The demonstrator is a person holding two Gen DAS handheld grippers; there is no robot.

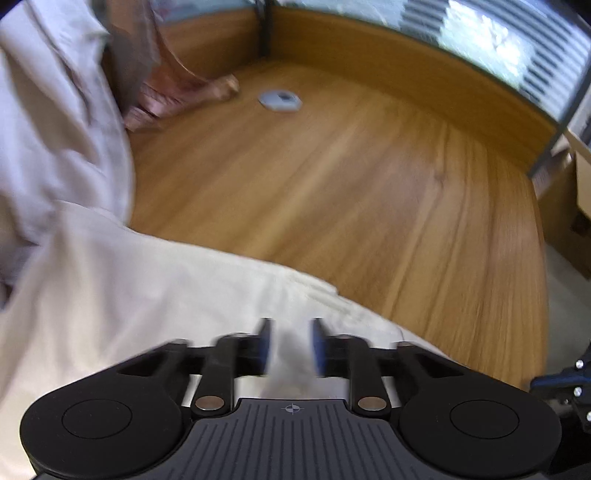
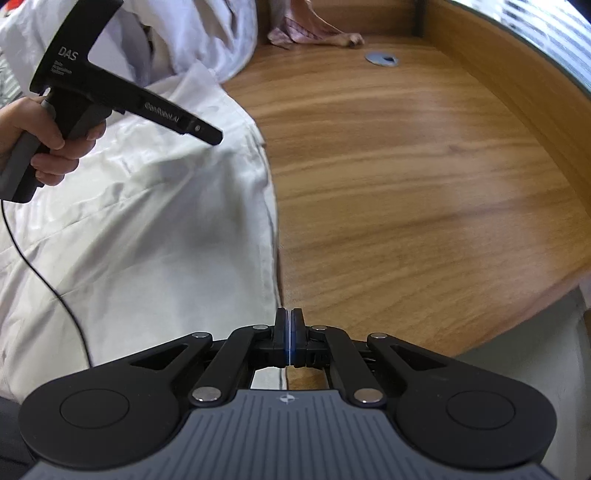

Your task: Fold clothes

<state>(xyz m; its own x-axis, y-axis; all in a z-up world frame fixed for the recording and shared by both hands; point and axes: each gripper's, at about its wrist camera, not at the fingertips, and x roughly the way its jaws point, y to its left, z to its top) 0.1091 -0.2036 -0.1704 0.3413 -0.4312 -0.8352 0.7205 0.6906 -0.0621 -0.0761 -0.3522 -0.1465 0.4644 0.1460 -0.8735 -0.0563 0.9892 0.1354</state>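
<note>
A cream-white garment (image 2: 147, 229) lies spread over the left half of the wooden table (image 2: 406, 206). In the left wrist view the same garment (image 1: 147, 295) fills the left and lower part. My left gripper (image 1: 291, 332) hovers over the garment's right edge with its jaws a little apart and cloth showing between them; the view is blurred. From the right wrist view the left gripper (image 2: 210, 134) is seen held in a hand above the cloth. My right gripper (image 2: 289, 325) is shut at the garment's right hem; whether it pinches the cloth I cannot tell.
A pink striped garment (image 2: 295, 33) lies at the back of the table, also in the left wrist view (image 1: 162, 99). A round grey cable grommet (image 2: 382, 59) sits in the tabletop. A raised wooden rim (image 2: 517, 74) runs along the back and right. A black cable (image 2: 55, 291) crosses the cloth.
</note>
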